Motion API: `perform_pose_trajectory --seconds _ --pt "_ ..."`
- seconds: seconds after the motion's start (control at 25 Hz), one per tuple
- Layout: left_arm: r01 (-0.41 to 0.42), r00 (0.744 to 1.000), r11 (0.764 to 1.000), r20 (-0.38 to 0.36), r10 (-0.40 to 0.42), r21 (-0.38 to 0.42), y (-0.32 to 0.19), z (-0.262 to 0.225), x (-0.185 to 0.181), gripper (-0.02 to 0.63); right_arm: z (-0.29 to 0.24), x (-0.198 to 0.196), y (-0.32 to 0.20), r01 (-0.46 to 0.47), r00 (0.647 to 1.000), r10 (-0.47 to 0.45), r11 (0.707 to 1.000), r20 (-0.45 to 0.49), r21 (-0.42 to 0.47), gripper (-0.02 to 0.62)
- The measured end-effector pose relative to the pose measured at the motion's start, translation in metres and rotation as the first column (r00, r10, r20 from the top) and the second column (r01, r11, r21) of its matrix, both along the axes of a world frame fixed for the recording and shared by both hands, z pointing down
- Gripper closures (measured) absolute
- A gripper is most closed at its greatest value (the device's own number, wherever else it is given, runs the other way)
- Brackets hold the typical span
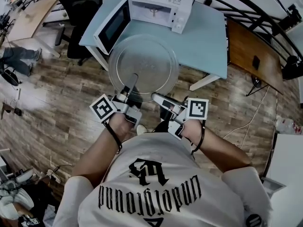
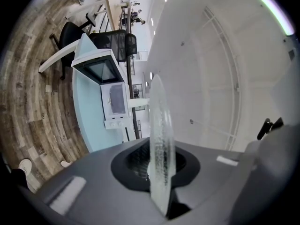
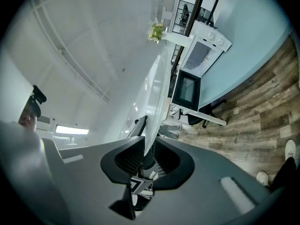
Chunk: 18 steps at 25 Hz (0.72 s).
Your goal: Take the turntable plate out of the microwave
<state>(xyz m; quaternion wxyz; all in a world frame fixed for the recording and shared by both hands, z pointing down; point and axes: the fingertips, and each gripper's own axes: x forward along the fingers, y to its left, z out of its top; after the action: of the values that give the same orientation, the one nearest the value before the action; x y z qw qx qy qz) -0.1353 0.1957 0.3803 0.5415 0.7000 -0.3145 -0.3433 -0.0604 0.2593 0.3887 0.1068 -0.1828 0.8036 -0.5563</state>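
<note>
Head view is taken up mostly by a wood-plank floor [image 1: 57, 103], on which a light blue bench [image 1: 203, 37] is set near the top of the frame. On the bench a white microwave [image 1: 161, 6] is seen with its door [image 1: 113, 25] swung open to the left, and its cavity is shown without a plate inside. The clear glass turntable plate [image 1: 143, 63] is held outside the oven, in the air in front of the open door, over the near edge of the bench and the floor, roughly level with its face turned up toward the camera. Its near rim is gripped from two sides: the left gripper [image 1: 132, 79] is clamped on the rim at the lower left, and the right gripper [image 1: 155, 97] is clamped on it at the lower right, well apart from the bench top. In the left gripper view the plate is seen edge-on, pinched between the jaws; in the right gripper view the same thin rim is pinched between those jaws. A marker cube [image 1: 103, 109] is carried on the left gripper and another [image 1: 197, 109] on the right.
</note>
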Motion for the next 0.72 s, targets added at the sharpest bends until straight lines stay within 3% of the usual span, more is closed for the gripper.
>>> perform_pose_trajectory --seconds 0.72 --pt "-0.014 1.000 1.000 -0.017 0.014 -0.006 0.026 0.002 -0.022 0.531 0.002 -0.023 0.027 -0.009 1.000 0.009 1.000 -0.010 0.000 0.540"
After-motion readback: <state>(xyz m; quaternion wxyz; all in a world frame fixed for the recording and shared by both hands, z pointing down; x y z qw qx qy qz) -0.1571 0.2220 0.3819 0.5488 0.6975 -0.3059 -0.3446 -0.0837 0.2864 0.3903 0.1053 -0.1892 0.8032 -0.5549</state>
